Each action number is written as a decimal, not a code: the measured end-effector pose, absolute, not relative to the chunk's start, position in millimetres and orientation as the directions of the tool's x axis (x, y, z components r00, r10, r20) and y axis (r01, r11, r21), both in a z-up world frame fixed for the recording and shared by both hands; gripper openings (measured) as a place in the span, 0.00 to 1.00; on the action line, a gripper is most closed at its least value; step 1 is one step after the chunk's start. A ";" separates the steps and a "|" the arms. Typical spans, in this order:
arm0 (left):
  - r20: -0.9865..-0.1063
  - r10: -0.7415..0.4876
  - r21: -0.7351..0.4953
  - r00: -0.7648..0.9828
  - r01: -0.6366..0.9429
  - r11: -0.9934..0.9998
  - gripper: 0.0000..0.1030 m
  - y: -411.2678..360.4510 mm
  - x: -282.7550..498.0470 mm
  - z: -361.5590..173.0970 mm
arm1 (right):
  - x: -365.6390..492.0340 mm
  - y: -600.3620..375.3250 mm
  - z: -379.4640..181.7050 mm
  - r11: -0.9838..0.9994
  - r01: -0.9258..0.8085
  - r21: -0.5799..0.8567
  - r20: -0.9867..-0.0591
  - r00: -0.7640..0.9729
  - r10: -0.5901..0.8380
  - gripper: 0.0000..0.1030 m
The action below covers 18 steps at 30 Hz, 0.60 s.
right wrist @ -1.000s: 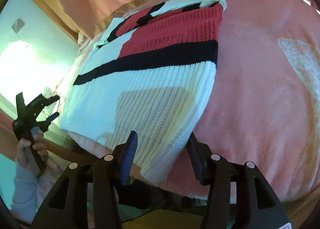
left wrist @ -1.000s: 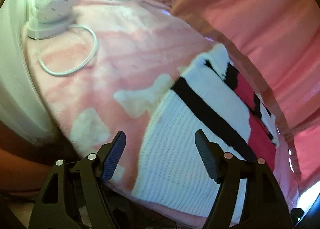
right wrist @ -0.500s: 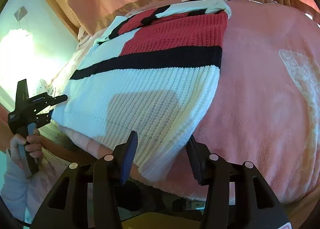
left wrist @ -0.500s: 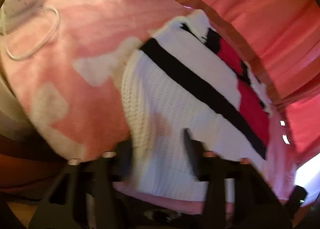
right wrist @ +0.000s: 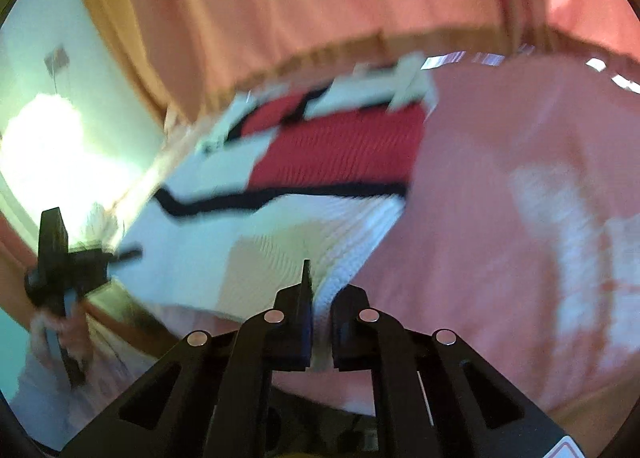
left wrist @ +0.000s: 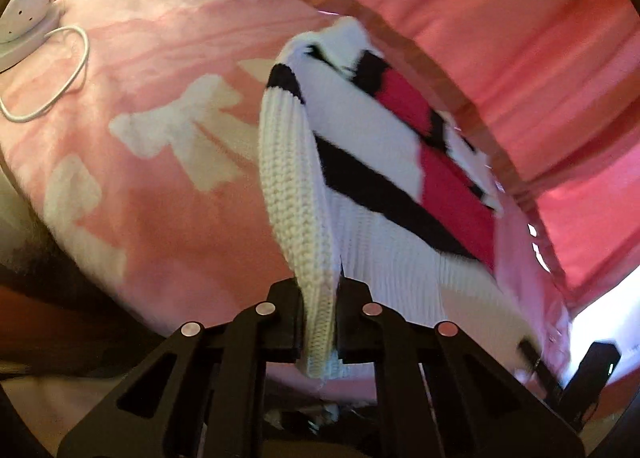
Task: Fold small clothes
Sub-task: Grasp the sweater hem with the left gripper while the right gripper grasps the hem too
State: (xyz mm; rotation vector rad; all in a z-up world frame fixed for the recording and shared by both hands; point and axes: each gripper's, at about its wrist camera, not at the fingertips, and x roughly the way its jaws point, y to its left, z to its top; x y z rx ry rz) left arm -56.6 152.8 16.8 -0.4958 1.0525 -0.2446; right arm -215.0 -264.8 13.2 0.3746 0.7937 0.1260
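Sweater (left wrist: 372,193), the white knit with black stripe and red block, lies on the pink blanket (left wrist: 168,193) close against the curtain hem, and I've just got both tools onto its near hem. A second ago my jaws stood wide on either side of that edge; now the left gripper (left wrist: 319,322) is pinched down on the ribbed corner, and the fabric rises in a taut ridge from the jaws toward twelve o'clock in the left wrist view. Same story on the right gripper (right wrist: 320,322): jaws drawn narrow with white knit trapped between them, the body of the garment running off to eleven o'clock. The right view is smeared with motion, so I read that hand as already on the go. In it I can spot my left tool out at nine o'clock on the far hem corner. The lamp base and its white cord (left wrist: 48,73) sit well apart at ten o'clock. Both corners secured, I judge the fold itself begins here: carrying the hem up toward the collar.
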 end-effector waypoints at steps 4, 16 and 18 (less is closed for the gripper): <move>-0.742 -0.485 -0.517 0.463 0.065 0.853 0.09 125.8 -90.0 42.1 | -243.0 -305.8 55.3 0.941 0.081 0.329 -0.647 0.745 0.163 0.05; -0.755 -0.564 -0.512 0.333 0.237 0.826 0.09 71.8 -206.0 63.7 | -377.3 -290.5 47.6 0.959 0.131 0.252 -0.767 0.631 0.116 0.05; -0.745 -0.568 -0.519 0.349 0.232 0.823 0.09 76.3 -211.2 79.1 | -392.6 -289.3 61.8 0.954 0.130 0.271 -0.754 0.645 0.126 0.05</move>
